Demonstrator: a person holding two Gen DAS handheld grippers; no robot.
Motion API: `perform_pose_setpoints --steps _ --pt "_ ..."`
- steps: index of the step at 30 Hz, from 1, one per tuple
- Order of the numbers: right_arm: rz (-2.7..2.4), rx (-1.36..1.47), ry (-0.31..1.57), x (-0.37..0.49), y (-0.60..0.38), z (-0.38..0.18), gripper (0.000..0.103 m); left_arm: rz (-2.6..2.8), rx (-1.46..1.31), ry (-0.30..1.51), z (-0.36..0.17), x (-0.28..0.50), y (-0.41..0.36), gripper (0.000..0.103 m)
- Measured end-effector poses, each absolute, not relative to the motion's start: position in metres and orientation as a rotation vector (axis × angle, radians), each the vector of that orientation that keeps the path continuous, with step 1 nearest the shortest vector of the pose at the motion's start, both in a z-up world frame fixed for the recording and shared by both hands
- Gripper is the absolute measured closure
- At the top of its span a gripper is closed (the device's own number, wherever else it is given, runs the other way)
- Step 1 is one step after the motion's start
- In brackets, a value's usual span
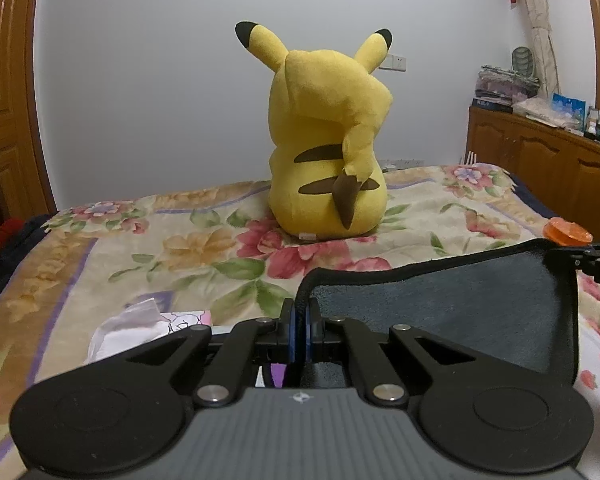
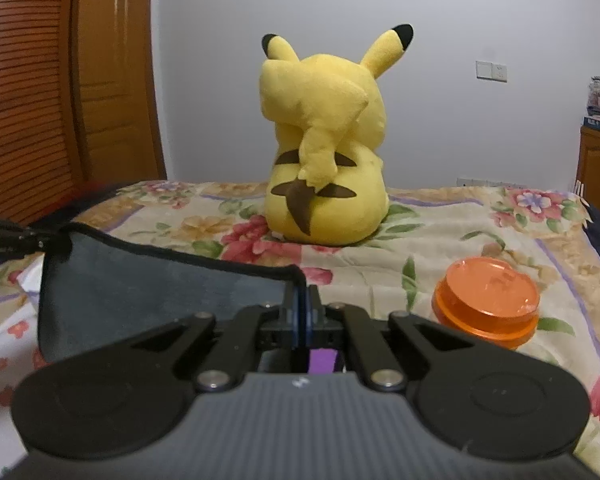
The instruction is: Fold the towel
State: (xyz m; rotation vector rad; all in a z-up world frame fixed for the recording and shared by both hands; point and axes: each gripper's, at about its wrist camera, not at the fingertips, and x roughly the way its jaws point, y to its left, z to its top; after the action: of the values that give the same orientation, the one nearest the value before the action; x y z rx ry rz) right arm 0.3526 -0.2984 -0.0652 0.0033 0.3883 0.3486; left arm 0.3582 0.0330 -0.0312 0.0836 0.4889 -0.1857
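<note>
A dark grey towel [image 1: 460,300] with a black hem hangs stretched between my two grippers above the floral bed. My left gripper [image 1: 300,312] is shut on its left top corner. In the right wrist view the towel [image 2: 160,292] spreads to the left and my right gripper [image 2: 302,300] is shut on its right top corner. Each gripper also shows at the edge of the other's view, the right one [image 1: 580,260] and the left one [image 2: 16,240], both clamped on the towel's hem.
A yellow Pikachu plush [image 1: 324,140] sits on the floral blanket [image 1: 140,248] ahead, also in the right wrist view [image 2: 324,140]. An orange lidded jar [image 2: 486,304] stands to the right. A white and pink packet [image 1: 148,328] lies at left. Wooden cabinets [image 1: 540,160] stand at right.
</note>
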Motion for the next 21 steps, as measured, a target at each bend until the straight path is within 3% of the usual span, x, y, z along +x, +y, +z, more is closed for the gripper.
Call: perform_pose_setpoints --steps 21 --pt "0.343 -0.012 0.434 0.398 -0.286 -0.112 0.099 -0.147 0.102 0.537 -0.086 0.417 0.026 0.098"
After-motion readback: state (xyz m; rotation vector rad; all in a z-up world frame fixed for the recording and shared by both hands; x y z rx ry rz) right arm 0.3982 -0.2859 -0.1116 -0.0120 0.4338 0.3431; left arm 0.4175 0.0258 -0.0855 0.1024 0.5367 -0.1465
